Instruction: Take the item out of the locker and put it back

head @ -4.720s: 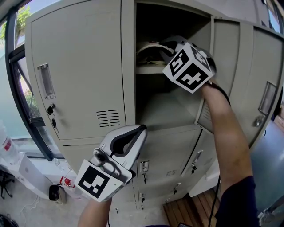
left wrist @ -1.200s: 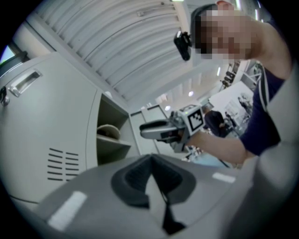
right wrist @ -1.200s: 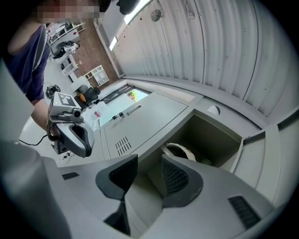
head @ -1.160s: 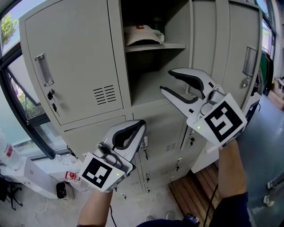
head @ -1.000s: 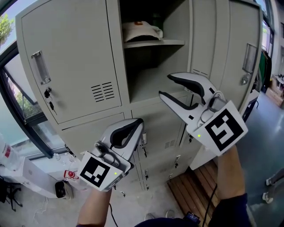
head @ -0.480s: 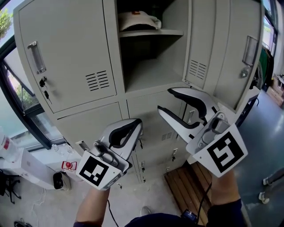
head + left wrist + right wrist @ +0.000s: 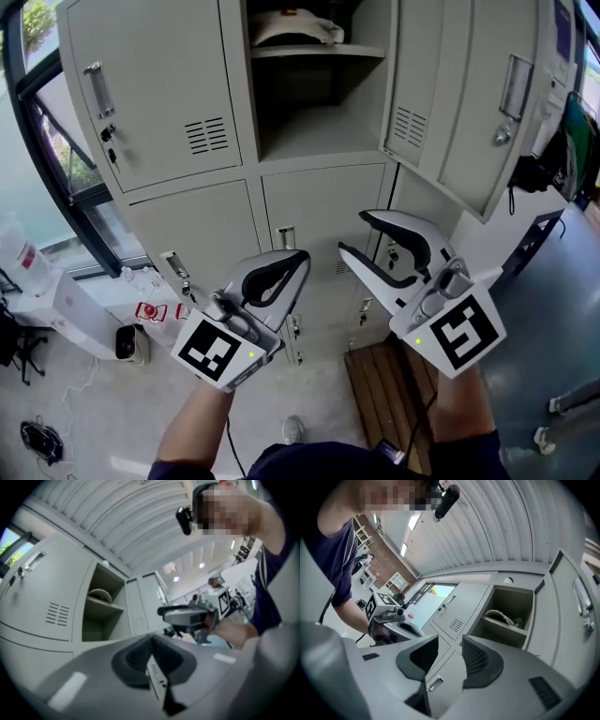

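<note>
White item (image 7: 286,26) lies on upper shelf (image 7: 323,52) inside open locker (image 7: 239,94). Below opening: left gripper (image 7: 284,269) fingers clenched, empty; right gripper (image 7: 353,234) fingers released, empty. Put-back looks done; next likely shutting door (image 7: 450,94).

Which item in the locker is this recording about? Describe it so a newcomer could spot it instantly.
In the bank of grey lockers, find the upper compartment whose door hangs open. On its upper shelf lies a white cap-like item, the only soft thing among grey metal, with a small orange mark on top.
</note>
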`<state>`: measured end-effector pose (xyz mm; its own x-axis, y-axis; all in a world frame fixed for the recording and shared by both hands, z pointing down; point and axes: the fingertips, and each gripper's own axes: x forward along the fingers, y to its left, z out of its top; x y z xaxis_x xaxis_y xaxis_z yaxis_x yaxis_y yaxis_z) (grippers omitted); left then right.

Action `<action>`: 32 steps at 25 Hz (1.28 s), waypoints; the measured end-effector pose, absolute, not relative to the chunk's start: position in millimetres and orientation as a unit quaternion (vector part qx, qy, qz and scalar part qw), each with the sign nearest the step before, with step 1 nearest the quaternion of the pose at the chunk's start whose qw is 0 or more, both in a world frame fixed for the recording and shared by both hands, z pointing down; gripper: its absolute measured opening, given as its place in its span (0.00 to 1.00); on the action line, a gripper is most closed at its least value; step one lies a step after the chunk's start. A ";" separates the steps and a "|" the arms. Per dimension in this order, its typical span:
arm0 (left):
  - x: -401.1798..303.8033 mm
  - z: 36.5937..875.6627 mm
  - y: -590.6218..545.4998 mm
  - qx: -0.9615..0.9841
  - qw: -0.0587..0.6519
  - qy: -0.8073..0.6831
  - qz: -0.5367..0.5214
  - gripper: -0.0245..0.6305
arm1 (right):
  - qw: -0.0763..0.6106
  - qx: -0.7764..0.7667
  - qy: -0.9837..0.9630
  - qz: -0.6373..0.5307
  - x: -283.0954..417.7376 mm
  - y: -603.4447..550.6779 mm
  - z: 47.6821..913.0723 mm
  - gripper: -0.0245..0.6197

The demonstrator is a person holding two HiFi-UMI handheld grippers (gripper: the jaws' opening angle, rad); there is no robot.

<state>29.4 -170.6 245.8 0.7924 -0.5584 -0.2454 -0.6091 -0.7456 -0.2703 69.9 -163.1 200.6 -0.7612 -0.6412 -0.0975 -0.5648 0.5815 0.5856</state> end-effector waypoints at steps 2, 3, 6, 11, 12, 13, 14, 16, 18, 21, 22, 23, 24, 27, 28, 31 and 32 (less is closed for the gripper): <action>39.4 250.2 -157.1 -0.931 0.168 0.317 0.071 0.04 | 0.057 0.334 -0.893 -0.297 80.1 -150.5 206.0 0.28; 43.9 252.6 -149.7 -0.930 0.167 0.319 0.069 0.04 | 0.054 0.331 -0.895 -0.294 84.9 -143.4 208.5 0.28; 53.8 262.5 -127.9 -0.928 0.157 0.333 0.060 0.04 | 0.048 0.320 -0.902 -0.284 96.4 -120.9 218.9 0.28; 67.1 284.6 -97.9 -0.927 0.146 0.343 0.047 0.04 | 0.046 0.307 -0.912 -0.267 109.0 -92.0 246.0 0.28; 68.8 289.5 -92.9 -0.927 0.142 0.344 0.046 0.04 | 0.047 0.305 -0.914 -0.263 111.1 -87.5 251.3 0.28; 70.0 294.2 -88.2 -0.927 0.138 0.347 0.044 0.04 | 0.046 0.304 -0.916 -0.258 112.9 -83.4 255.8 0.28; 70.6 298.3 -84.0 -0.926 0.133 0.350 0.042 0.04 | 0.044 0.302 -0.918 -0.253 114.1 -79.7 259.5 0.28; 70.7 304.9 -76.6 -0.925 0.126 0.356 0.038 0.04 | 0.038 0.299 -0.922 -0.243 115.4 -73.0 266.0 0.26; 70.6 309.7 -69.8 -0.924 0.123 0.360 0.034 0.04 | 0.031 0.297 -0.925 -0.233 116.5 -66.8 271.9 0.25; 69.4 315.2 -61.2 -0.923 0.119 0.364 0.029 0.04 | 0.022 0.299 -0.929 -0.218 118.6 -59.1 279.6 0.24; 68.4 317.0 -59.0 -0.923 0.117 0.366 0.028 0.04 | 0.020 0.299 -0.930 -0.214 118.6 -56.9 282.0 0.23; 67.3 318.9 -57.0 -0.923 0.115 0.367 0.027 0.04 | 0.018 0.298 -0.931 -0.211 118.2 -54.7 284.0 0.22; 66.1 320.7 -55.0 -0.923 0.113 0.368 0.026 0.04 | 0.015 0.298 -0.932 -0.208 117.4 -52.4 285.7 0.21; 61.9 326.7 -49.5 -0.923 0.106 0.370 0.026 0.04 | 0.013 0.296 -0.935 -0.197 114.2 -45.5 293.6 0.19; 60.0 328.9 -47.9 -0.923 0.103 0.370 0.025 0.04 | 0.013 0.296 -0.936 -0.192 112.9 -43.7 297.3 0.19; 52.2 337.1 -43.9 -0.923 0.095 0.371 0.017 0.04 | 0.019 0.302 -0.937 -0.176 109.6 -40.0 310.4 0.17; 49.3 339.5 -42.6 -0.924 0.092 0.371 0.015 0.04 | 0.020 0.305 -0.936 -0.173 108.3 -38.7 314.0 0.16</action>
<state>49.3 -42.6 339.5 0.7248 -0.6822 -0.0966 -0.6878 -0.7082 -0.1590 108.3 -38.7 314.0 -0.8136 -0.5775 -0.0682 -0.5638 0.7547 0.3353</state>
